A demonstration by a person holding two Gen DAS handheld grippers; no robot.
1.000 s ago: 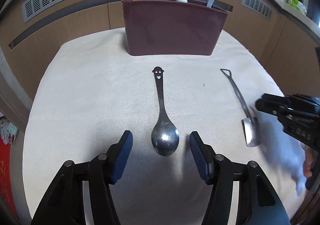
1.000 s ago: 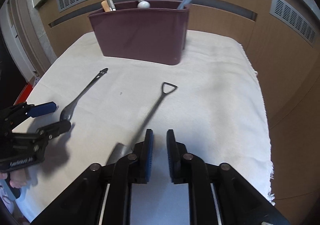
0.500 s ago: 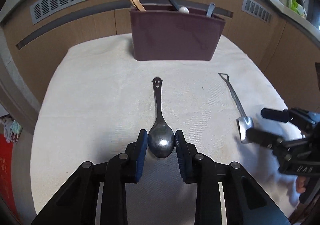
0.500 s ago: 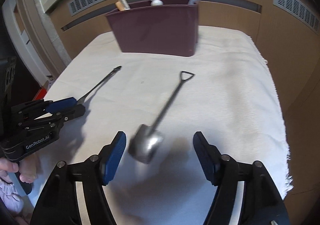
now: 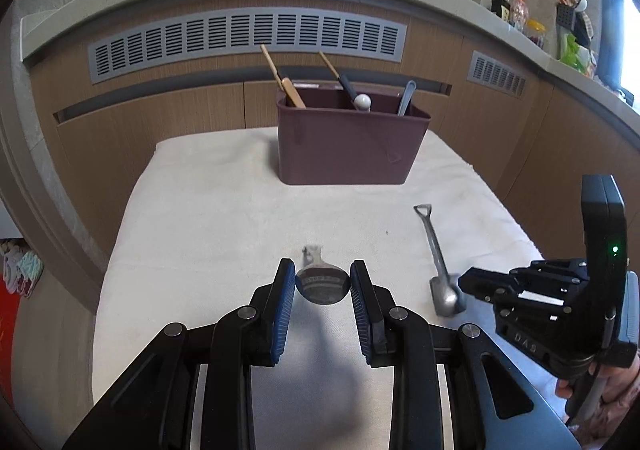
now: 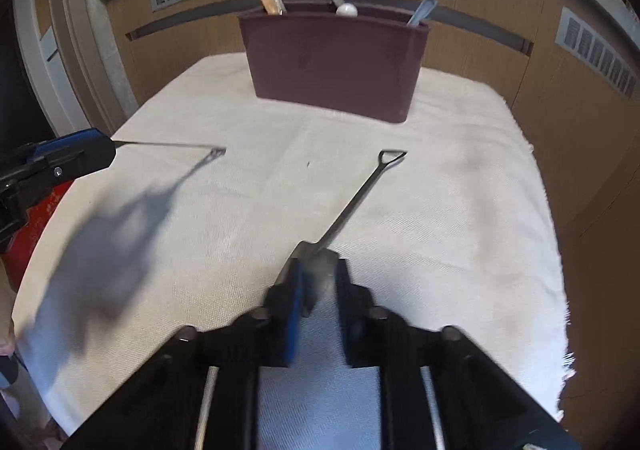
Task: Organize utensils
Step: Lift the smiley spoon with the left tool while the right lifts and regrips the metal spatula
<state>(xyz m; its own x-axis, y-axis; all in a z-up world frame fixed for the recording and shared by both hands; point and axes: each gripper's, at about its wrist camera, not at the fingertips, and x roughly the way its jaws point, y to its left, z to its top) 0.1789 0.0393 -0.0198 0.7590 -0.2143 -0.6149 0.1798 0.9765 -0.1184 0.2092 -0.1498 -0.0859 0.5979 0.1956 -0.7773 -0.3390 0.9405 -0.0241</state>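
Spoons are held by their bowls, the round spoon (image 5: 322, 286) in the left gripper (image 5: 323, 292), the shovel-handled spoon (image 6: 352, 206) in the right gripper (image 6: 318, 282), jaws closed on each above the cloth-covered bench (image 6: 460, 178). Handles should be kept level and carried to the maroon caddy (image 6: 334, 68), then lowered in handle-first without being knocked against its rim.

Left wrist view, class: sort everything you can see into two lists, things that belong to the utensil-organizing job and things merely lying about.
Job:
round spoon, clamped in left gripper
shovel-shaped spoon, clamped in right gripper
maroon utensil holder
utensils already standing in it

Lying about:
white cloth
bottles on the counter
wall vent
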